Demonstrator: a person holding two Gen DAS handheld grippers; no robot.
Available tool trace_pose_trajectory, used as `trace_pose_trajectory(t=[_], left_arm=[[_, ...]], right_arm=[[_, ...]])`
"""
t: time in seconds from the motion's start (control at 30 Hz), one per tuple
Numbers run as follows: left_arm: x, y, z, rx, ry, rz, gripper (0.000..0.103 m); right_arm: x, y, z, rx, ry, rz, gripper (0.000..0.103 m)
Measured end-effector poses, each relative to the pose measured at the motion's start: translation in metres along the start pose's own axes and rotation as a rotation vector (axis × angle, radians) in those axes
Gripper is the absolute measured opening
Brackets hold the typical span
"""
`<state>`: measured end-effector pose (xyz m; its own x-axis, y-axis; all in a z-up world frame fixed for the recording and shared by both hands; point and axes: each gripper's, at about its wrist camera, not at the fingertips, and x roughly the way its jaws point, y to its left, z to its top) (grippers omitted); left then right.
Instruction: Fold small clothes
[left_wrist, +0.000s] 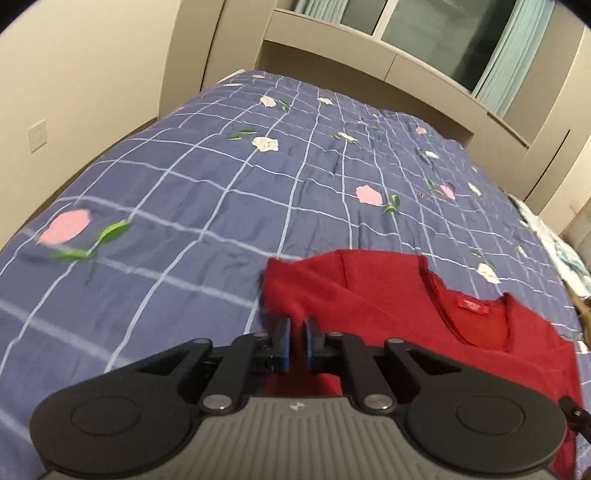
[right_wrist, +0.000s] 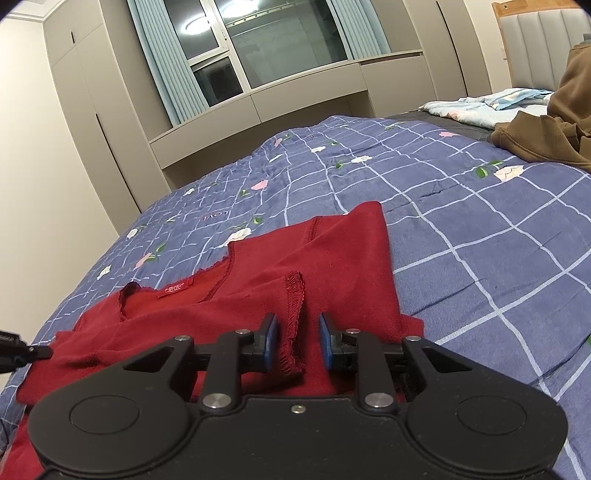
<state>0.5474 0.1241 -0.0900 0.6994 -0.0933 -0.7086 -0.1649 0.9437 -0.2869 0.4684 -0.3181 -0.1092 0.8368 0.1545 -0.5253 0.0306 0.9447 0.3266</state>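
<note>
A small dark red knit top (left_wrist: 388, 295) lies on the blue checked bedspread (left_wrist: 203, 192), neck label up, one side folded over. In the left wrist view my left gripper (left_wrist: 297, 332) has its blue pads nearly together, pinching a fold of the red top at its left edge. In the right wrist view the same top (right_wrist: 258, 280) lies under my right gripper (right_wrist: 297, 332), which is open, its pads either side of a scalloped sleeve cuff (right_wrist: 295, 317) without touching it. The left gripper's tip shows at the far left edge of the right wrist view (right_wrist: 22, 354).
The bedspread (right_wrist: 480, 240) stretches ahead and to both sides. A brown garment (right_wrist: 546, 140) and a pale blue cloth (right_wrist: 480, 107) lie at the far right by the headboard. Beige cupboards and a window stand beyond the bed's far edge.
</note>
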Motion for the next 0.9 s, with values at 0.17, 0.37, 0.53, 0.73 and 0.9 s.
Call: trace_pose_trajectory(t=[0.17, 0.37, 0.53, 0.73, 0.9], left_arm=[[0.001, -0.01, -0.006, 0.05, -0.047, 0.053, 0.004], [-0.015, -0.005, -0.022, 0.088, -0.056, 0.104, 0.029], [-0.034, 0.003, -0.029, 0.056, -0.075, 0.101, 0.046], [-0.021, 0.0, -0.036, 0.112, -0.022, 0.178, 0.046], [-0.037, 0.01, -0.041, 0.058, -0.042, 0.191, 0.048]], right_arm=[[0.0, -0.002, -0.001, 0.009, -0.003, 0.008, 0.026], [0.0, -0.002, -0.001, 0.011, -0.004, 0.01, 0.026], [0.0, -0.002, -0.001, 0.01, -0.003, 0.01, 0.026], [0.0, -0.002, -0.001, 0.01, -0.003, 0.01, 0.026], [0.0, -0.002, -0.001, 0.012, -0.004, 0.012, 0.026]])
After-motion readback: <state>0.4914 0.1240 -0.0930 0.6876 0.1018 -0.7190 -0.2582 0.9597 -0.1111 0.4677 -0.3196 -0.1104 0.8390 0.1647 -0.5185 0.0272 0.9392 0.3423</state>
